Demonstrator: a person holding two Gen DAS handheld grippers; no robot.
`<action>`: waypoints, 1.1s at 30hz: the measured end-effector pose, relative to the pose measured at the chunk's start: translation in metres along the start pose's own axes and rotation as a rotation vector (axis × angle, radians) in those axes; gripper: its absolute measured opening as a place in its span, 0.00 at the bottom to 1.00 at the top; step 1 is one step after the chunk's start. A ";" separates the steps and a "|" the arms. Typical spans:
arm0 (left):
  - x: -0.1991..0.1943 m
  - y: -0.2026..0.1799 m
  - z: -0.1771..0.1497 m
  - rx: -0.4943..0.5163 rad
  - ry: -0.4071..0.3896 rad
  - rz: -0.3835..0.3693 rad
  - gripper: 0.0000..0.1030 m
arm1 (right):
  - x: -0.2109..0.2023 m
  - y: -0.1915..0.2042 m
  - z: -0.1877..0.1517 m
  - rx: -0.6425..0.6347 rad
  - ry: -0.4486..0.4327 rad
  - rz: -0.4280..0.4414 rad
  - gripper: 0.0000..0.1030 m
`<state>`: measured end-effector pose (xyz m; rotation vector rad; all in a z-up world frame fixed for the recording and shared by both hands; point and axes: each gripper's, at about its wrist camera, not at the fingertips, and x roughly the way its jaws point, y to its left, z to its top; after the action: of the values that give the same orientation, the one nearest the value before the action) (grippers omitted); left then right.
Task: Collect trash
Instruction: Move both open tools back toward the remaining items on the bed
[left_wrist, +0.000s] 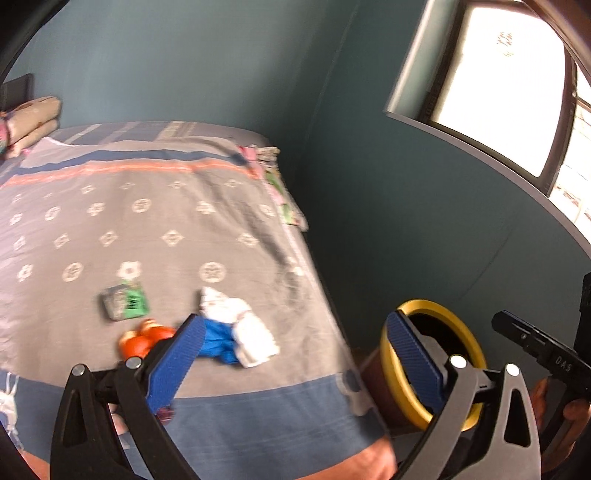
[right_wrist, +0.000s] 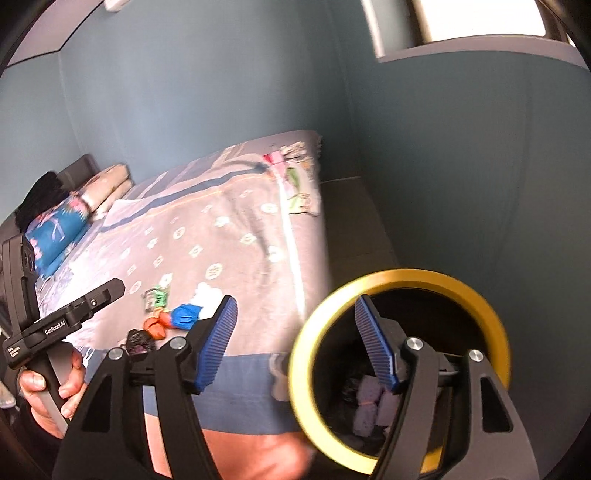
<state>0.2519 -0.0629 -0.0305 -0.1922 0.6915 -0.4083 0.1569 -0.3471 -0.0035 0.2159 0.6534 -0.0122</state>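
Trash is what's left on the bed (left_wrist: 155, 229), a small cluster near the foot edge, and both grippers are empty above it. Left gripper (left_wrist: 291, 354) has its fingers spread wide, nothing between them; right gripper (right_wrist: 295, 343) is the same, wide and holding nothing, hanging over the yellow-rimmed bin (right_wrist: 400, 369) beside the bed (some grey stuff already sits at the bottom).

Nearest the edge is a dark purple scrap (right_wrist: 138, 341), then the orange wrapper (left_wrist: 146, 338), the blue wrapper (left_wrist: 216, 341) touching the white crumpled tissue (left_wrist: 240, 326), and a bit further in the green packet (left_wrist: 125, 302).

What I'd worry about: the blue and white pieces are touching, so a pinch on one could drag the other and drop it off the bed's edge. The bedspread is soft too, so fingers coming in low might grab fabric along with the trash. The frames are also pretty blurry, so aiming at that small dark scrap looks easy to miss.
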 end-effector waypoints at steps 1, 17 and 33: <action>-0.004 0.010 0.000 -0.014 -0.004 0.015 0.92 | 0.005 0.006 0.001 -0.009 0.004 0.005 0.62; -0.037 0.144 -0.023 -0.181 0.012 0.206 0.92 | 0.083 0.119 0.001 -0.151 0.129 0.070 0.62; -0.011 0.190 -0.075 -0.220 0.145 0.295 0.92 | 0.200 0.164 -0.008 -0.175 0.248 0.072 0.62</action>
<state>0.2526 0.1109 -0.1388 -0.2657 0.8939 -0.0625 0.3243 -0.1734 -0.0984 0.0715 0.8887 0.1427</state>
